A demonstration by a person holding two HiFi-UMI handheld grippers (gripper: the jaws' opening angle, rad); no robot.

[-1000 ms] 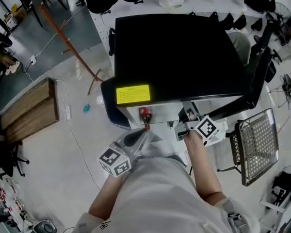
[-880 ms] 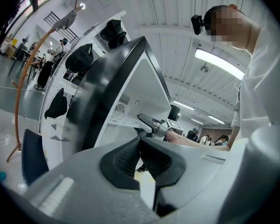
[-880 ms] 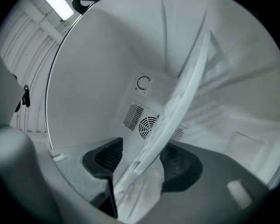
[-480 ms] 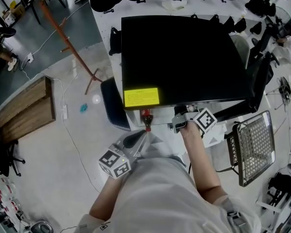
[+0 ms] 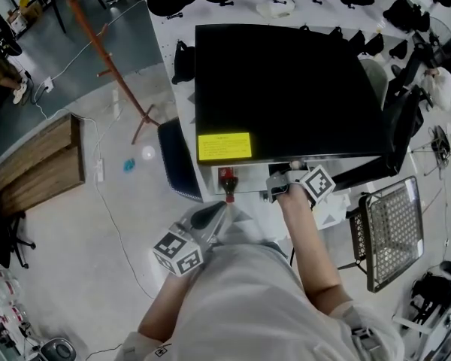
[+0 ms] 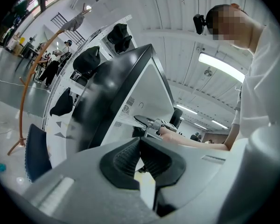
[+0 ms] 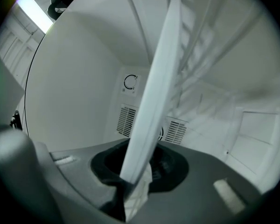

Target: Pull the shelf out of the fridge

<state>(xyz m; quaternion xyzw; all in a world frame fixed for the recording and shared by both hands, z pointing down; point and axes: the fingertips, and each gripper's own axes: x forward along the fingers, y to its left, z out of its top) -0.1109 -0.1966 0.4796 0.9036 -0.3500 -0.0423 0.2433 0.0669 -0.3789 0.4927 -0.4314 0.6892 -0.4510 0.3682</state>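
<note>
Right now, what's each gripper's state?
Left gripper: closed, empty.
Right gripper: jaws have just been closing, now clamped on the shelf at its front edge.

- A yellow label [image 5: 224, 147] sits at the 7 o'clock corner of the fridge [image 5: 286, 81] top; its dark print is too small to read.
- Square markers [image 5: 177, 250] on the left gripper [image 5: 210, 216], at 7 o'clock, and the right gripper [image 5: 276, 192], at 4 o'clock, carry patterns only, no letters.
</note>
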